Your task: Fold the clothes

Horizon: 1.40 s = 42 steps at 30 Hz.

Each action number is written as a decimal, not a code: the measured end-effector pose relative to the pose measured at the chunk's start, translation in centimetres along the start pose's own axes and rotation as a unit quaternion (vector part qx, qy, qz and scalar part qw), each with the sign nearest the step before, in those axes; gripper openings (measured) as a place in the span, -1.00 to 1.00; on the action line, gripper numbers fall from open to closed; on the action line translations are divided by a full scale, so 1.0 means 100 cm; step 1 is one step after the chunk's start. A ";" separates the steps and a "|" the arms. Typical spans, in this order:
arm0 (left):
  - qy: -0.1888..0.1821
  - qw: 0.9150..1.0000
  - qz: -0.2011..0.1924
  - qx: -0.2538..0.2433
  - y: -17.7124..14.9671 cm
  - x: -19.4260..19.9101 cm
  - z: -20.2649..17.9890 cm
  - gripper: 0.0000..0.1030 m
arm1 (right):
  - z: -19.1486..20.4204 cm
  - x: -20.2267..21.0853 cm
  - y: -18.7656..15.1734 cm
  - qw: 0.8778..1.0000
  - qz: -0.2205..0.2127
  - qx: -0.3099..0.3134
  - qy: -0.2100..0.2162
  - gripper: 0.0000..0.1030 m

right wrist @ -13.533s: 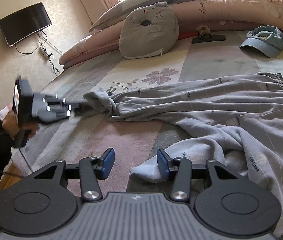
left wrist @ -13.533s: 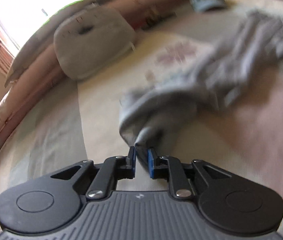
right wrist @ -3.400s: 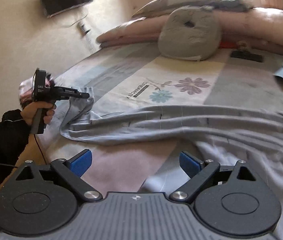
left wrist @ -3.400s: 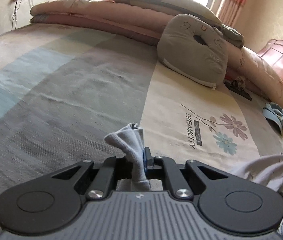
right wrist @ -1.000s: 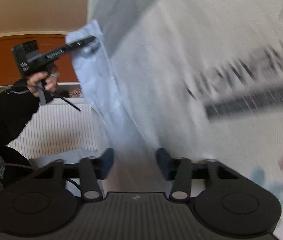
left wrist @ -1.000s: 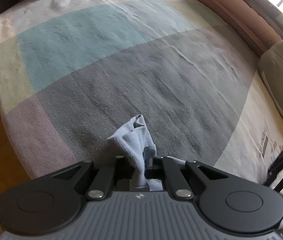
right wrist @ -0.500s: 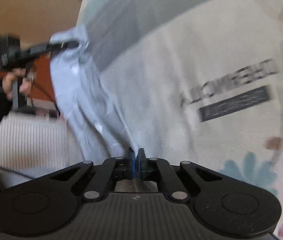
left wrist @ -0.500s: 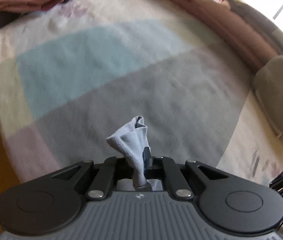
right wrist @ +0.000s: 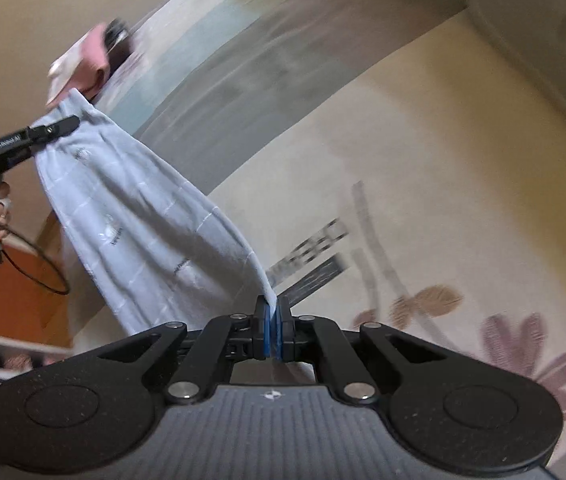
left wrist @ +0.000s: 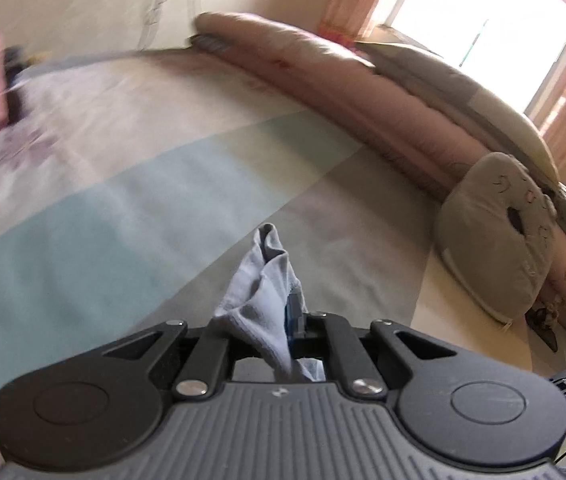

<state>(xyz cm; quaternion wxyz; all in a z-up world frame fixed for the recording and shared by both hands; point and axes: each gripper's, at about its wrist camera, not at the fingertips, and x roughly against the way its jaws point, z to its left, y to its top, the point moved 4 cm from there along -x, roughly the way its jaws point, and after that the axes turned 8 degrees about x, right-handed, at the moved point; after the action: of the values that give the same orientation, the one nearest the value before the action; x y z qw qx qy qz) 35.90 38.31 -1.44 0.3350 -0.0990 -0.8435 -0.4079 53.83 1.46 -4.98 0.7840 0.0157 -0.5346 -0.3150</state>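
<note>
Both grippers hold a pale grey garment [right wrist: 143,216] aloft over the bed [right wrist: 443,160]. Nearest the lens, the right gripper [right wrist: 273,330] has its jaws pressed together on a thin sliver of the cloth's edge; that narrow bite looks the likeliest to slip if the pair pull further apart, which would drop one end onto the bedspread. The left gripper [left wrist: 289,320] clamps a bunched wad of fabric, a firmer hold. Between them the garment hangs stretched and slack-bellied, creased lengthwise, with small printed lettering. Beyond lie the patchwork bedspread, a grey cushion [left wrist: 495,232], long rolled quilts [left wrist: 323,76] and a bright window [left wrist: 479,20].
</note>
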 end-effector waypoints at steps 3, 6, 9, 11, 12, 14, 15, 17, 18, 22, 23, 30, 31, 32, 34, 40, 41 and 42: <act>-0.024 0.999 -0.003 -0.029 0.015 -0.026 -0.019 -0.90 | -0.010 0.008 0.000 0.999 -0.014 -0.007 -0.038 -0.93; -0.042 0.998 -0.004 -0.055 0.026 -0.052 -0.034 -0.90 | -0.016 0.010 0.005 0.997 -0.024 -0.019 -0.066 -0.93; -0.054 0.996 -0.001 -0.068 0.033 -0.074 -0.046 -0.90 | -0.028 0.013 0.005 0.995 -0.035 -0.033 -0.087 -0.93; -0.059 0.995 0.004 -0.079 0.036 -0.087 -0.052 -0.90 | -0.034 0.015 0.003 0.993 -0.042 -0.042 -0.098 -0.93; -0.061 0.995 0.006 -0.083 0.037 -0.093 -0.054 -0.90 | -0.038 0.016 0.003 0.993 -0.045 -0.048 -0.103 -0.93; -0.067 0.994 0.010 -0.086 0.040 -0.103 -0.056 -0.90 | -0.045 0.017 0.002 0.991 -0.053 -0.058 -0.112 -0.93; -0.069 0.994 0.012 -0.089 0.042 -0.108 -0.058 -0.90 | -0.048 0.019 0.001 0.990 -0.056 -0.061 -0.117 -0.93; -0.074 0.993 0.016 -0.094 0.044 -0.119 -0.062 -0.90 | -0.054 0.022 0.001 0.987 -0.061 -0.066 -0.130 -0.93; -0.078 0.992 0.017 -0.095 0.046 -0.125 -0.064 -0.90 | -0.056 0.023 0.001 0.986 -0.064 -0.069 -0.136 -0.93; -0.093 0.989 0.021 -0.111 0.051 -0.150 -0.077 -0.90 | -0.067 0.029 0.000 0.981 -0.071 -0.077 -0.165 -0.93; -0.098 0.988 0.022 -0.114 0.051 -0.157 -0.081 -0.90 | -0.070 0.031 0.000 0.979 -0.072 -0.079 -0.173 -0.93; -0.122 0.982 0.038 -0.139 0.055 -0.207 -0.106 -0.90 | -0.090 0.041 0.000 0.967 -0.080 -0.090 -0.224 -0.93; -0.124 0.981 0.041 -0.142 0.055 -0.214 -0.109 -0.90 | -0.094 0.042 0.001 0.965 -0.081 -0.091 -0.231 -0.93; -0.126 0.981 0.044 -0.143 0.055 -0.221 -0.111 -0.90 | -0.097 0.043 0.002 0.964 -0.081 -0.089 -0.237 -0.93; -0.128 0.980 0.049 -0.147 0.055 -0.233 -0.116 -0.90 | -0.103 0.043 -0.001 0.961 -0.081 -0.093 -0.248 -0.93; -0.129 0.977 0.057 -0.161 0.057 -0.255 -0.123 -0.75 | -0.112 0.029 -0.005 0.956 -0.081 -0.099 -0.265 -0.93; -0.123 0.978 0.054 -0.160 0.060 -0.256 -0.121 -0.75 | -0.112 0.028 -0.006 0.955 -0.082 -0.099 -0.267 -0.92; -0.117 0.979 0.052 -0.159 0.063 -0.257 -0.119 -0.75 | -0.111 0.027 -0.007 0.955 -0.084 -0.099 -0.268 -0.91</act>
<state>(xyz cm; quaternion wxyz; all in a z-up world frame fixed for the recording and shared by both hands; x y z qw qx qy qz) 63.84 36.11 -8.85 0.2348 -0.2416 -0.7951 -0.5044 63.54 -3.96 -7.74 0.5808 -0.1024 -0.6876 -0.4236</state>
